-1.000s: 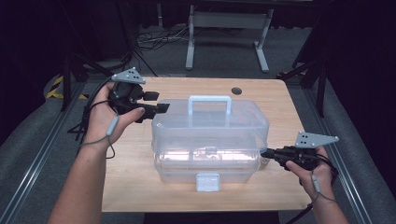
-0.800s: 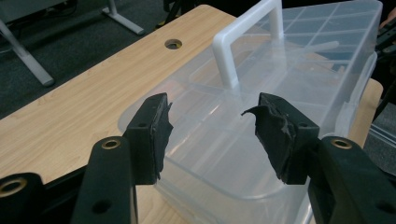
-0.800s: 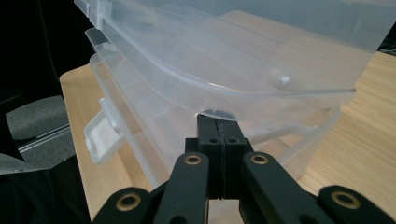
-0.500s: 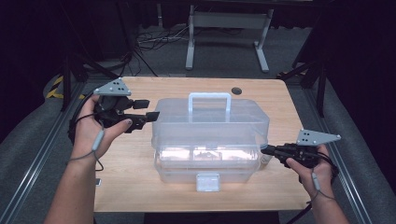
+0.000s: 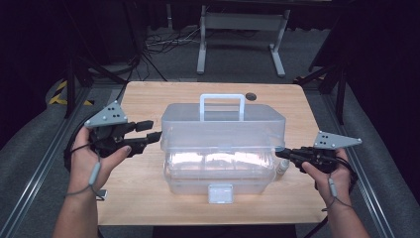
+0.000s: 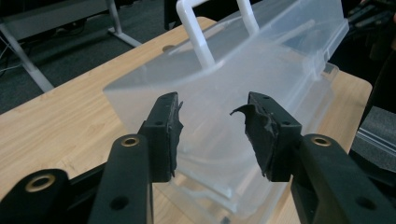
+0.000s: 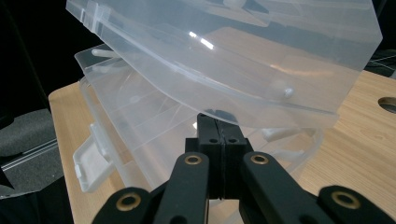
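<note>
Two grippers flank the clear plastic box — left gripper part-open, closing (nothing gripped), right gripper fully closed, empty.

a light wooden table carries a clear plastic box at centre, a small bottle at its three o'clock.

Black tongs, grey three-cornered plates
</note>
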Action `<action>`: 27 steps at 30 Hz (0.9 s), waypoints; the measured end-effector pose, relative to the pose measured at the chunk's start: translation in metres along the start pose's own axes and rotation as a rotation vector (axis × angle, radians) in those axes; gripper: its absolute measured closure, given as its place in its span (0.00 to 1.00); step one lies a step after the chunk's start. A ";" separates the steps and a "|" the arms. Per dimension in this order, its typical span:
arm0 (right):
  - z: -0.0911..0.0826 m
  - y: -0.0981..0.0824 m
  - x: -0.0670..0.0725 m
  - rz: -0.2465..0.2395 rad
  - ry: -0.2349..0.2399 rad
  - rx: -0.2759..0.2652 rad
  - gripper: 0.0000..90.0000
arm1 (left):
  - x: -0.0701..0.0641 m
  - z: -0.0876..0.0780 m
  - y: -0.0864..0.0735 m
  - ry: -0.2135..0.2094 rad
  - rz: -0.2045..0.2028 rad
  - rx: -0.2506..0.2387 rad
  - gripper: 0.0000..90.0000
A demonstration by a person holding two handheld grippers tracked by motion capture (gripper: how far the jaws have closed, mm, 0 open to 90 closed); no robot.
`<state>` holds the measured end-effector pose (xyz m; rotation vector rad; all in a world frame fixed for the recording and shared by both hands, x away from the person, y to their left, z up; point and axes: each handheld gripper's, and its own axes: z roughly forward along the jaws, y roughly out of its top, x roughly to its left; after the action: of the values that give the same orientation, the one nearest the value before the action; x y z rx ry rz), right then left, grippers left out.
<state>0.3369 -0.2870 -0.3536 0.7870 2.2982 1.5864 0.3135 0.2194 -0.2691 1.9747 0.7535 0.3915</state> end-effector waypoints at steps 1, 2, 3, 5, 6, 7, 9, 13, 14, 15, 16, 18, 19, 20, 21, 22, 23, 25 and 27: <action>0.000 0.000 0.000 0.002 0.000 -0.001 1.00 | -0.001 0.000 -0.004 -0.002 0.000 0.002 0.64; 0.000 0.000 0.000 0.002 -0.001 -0.002 1.00 | -0.003 0.000 -0.009 -0.006 -0.004 0.002 0.65; 0.000 0.000 0.000 0.003 -0.002 -0.003 1.00 | -0.004 0.000 -0.012 -0.014 -0.008 0.006 0.66; 0.000 0.001 0.000 0.003 -0.006 -0.006 1.00 | -0.006 0.001 -0.018 -0.028 -0.012 0.005 0.67; 0.000 0.001 0.000 0.003 -0.007 -0.007 1.00 | -0.007 0.002 -0.020 -0.030 -0.014 0.002 0.68; 0.000 0.001 0.000 0.004 -0.008 -0.008 1.00 | -0.008 0.004 -0.023 -0.029 -0.012 -0.003 0.68; 0.000 0.001 0.000 0.005 -0.009 -0.011 1.00 | -0.009 0.006 -0.026 -0.039 -0.019 -0.005 0.69; 0.000 0.001 0.000 0.004 -0.011 -0.014 1.00 | -0.010 0.011 -0.030 -0.052 -0.017 0.008 0.69; 0.000 0.001 0.000 0.004 -0.012 -0.014 1.00 | -0.010 0.011 -0.031 -0.056 -0.019 0.009 0.69; 0.000 0.001 0.000 0.003 -0.012 -0.014 1.00 | -0.010 0.012 -0.032 -0.058 -0.021 0.017 0.69; 0.000 0.001 0.000 0.001 -0.012 -0.015 1.00 | -0.009 0.013 -0.033 -0.062 -0.024 0.024 0.69; 0.000 0.001 -0.001 0.002 -0.011 -0.016 1.00 | -0.010 0.016 -0.034 -0.079 -0.038 0.059 0.72; 0.000 0.001 -0.001 0.003 -0.009 -0.018 1.00 | -0.010 0.019 -0.035 -0.083 -0.036 0.076 0.74; 0.000 0.001 -0.001 0.005 -0.007 -0.021 1.00 | -0.011 0.021 -0.036 -0.087 -0.037 0.090 0.75; 0.000 0.000 -0.001 0.006 -0.007 -0.023 1.00 | -0.011 0.023 -0.036 -0.087 -0.037 0.103 0.77; 0.000 0.000 -0.001 0.007 -0.011 -0.023 1.00 | -0.011 0.023 -0.037 -0.088 -0.040 0.105 0.80; 0.000 0.000 -0.001 0.008 -0.013 -0.022 1.00 | -0.010 0.023 -0.037 -0.088 -0.042 0.100 0.80; 0.001 -0.001 -0.001 0.009 -0.012 -0.022 1.00 | -0.010 0.023 -0.039 -0.093 -0.041 0.107 0.82; 0.001 -0.001 -0.001 0.009 -0.013 -0.021 1.00 | -0.011 0.025 -0.041 -0.106 -0.038 0.132 0.83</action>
<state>0.3378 -0.2868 -0.3547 0.8017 2.2683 1.6020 0.3047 0.2097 -0.3167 2.0831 0.7648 0.2174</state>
